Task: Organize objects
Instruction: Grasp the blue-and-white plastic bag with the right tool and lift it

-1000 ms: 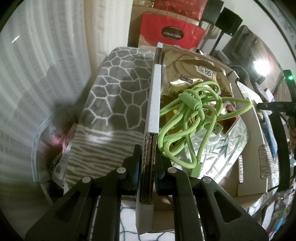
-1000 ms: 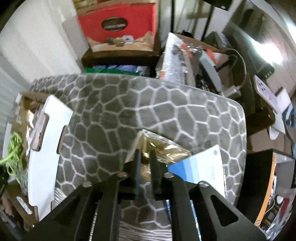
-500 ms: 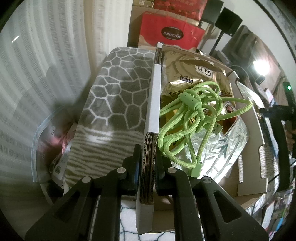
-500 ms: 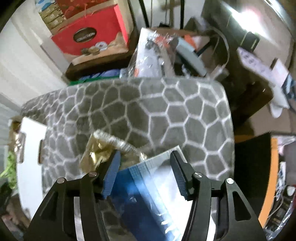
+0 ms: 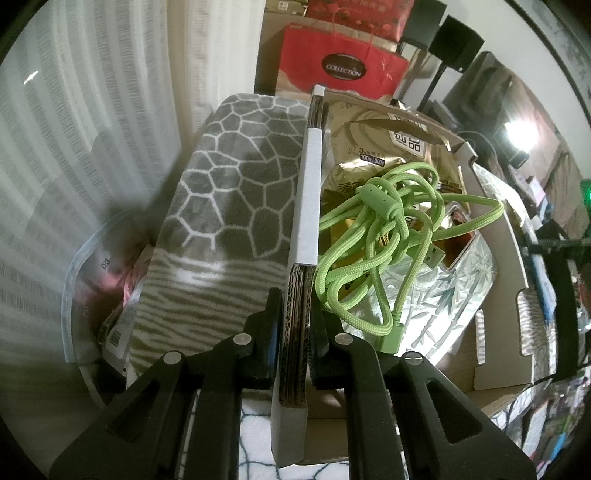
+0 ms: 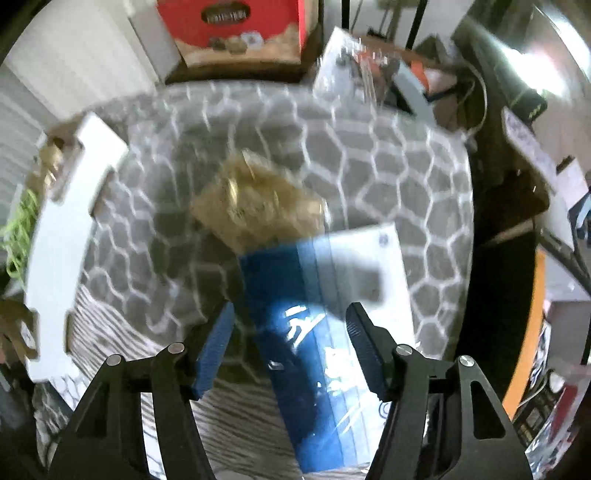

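My left gripper [image 5: 294, 332] is shut on the near wall of a white cardboard box [image 5: 306, 206]. Inside the box lie a coiled green cable [image 5: 384, 236], a gold packet [image 5: 384, 147] and a silver foil packet [image 5: 443, 288]. My right gripper [image 6: 290, 347] is open and empty above a blue-and-white plastic package [image 6: 332, 314] and a small gold packet [image 6: 258, 206], both lying on the grey hexagon-patterned blanket [image 6: 388, 155]. The box's white wall [image 6: 62, 229] shows at the left of the right wrist view.
A red gift bag [image 5: 340, 70] stands behind the box. A clear plastic bag [image 5: 92, 280] lies left of the blanket. In the right wrist view a red box [image 6: 236, 29] and cluttered bags [image 6: 369, 66] stand at the blanket's far edge.
My right gripper let go of the gold packet, opened wide and pulled back and up. The packet now lies on the blanket by the blue package. The left gripper has held still.
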### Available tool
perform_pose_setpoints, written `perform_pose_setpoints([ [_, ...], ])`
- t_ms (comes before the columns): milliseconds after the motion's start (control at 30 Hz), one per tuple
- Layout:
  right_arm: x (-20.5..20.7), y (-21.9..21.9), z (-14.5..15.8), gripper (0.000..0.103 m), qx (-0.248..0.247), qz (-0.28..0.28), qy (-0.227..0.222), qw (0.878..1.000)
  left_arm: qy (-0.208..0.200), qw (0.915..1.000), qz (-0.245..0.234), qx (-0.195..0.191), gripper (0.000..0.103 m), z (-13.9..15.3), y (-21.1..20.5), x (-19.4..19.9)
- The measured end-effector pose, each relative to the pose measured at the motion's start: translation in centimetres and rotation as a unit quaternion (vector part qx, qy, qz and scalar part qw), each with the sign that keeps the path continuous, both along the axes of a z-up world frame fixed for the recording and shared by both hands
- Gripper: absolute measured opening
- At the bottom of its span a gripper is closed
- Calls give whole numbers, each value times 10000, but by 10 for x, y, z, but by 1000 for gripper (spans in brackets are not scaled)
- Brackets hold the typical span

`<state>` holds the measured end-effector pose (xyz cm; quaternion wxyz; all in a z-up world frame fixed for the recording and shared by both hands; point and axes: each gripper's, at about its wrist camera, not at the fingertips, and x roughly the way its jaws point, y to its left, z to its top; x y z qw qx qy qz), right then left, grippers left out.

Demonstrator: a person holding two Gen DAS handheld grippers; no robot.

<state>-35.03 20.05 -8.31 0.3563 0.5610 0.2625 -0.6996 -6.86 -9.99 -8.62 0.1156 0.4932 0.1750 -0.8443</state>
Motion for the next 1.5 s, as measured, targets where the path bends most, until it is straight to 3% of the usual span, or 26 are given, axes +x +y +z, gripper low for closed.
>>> perform_pose_setpoints([
  [133, -9, -2, 17, 65, -249, -435, 251, 9984, 1, 10000, -6, 16, 10, 0, -1, 0],
  [200, -12, 4, 20, 69, -384, -559, 309, 9972, 4, 10000, -10, 17, 10, 0, -1, 0],
  [333, -22, 24, 9, 73, -264, -721, 480, 9959, 9, 10000, -9, 14, 10, -1, -1, 0],
  [433, -32, 40, -9, 75, -195, -856, 345, 9955, 11, 10000, -5, 16, 10, -1, -1, 0],
  [633, -35, 59, -33, 74, -309, -696, 47, 9971, -9, 10000, -2, -10, 10, -1, 0, 0],
  [767, -24, 56, -43, 75, -242, -414, 112, 9988, -19, 10000, 14, -21, 10, -1, 1, -1],
  [833, -21, 57, -43, 66, -306, -353, 157, 9988, -22, 10000, 18, -21, 10, -1, 1, -1],
  [933, -19, 58, -39, 35, -303, -367, 289, 9984, -30, 10000, 24, -32, 10, -1, 0, -2],
  [967, -19, 59, -38, 15, -308, -387, 258, 9984, -32, 10000, 26, -35, 10, -1, 0, -2],
  [1200, -11, 63, -24, 10, -554, -452, 88, 9974, -36, 10000, 48, -48, 10, -1, 1, -2],
  [1500, 9, 61, 24, 9, -1244, -461, -123, 9911, -36, 10000, 56, -36, 10, -1, 0, -2],
])
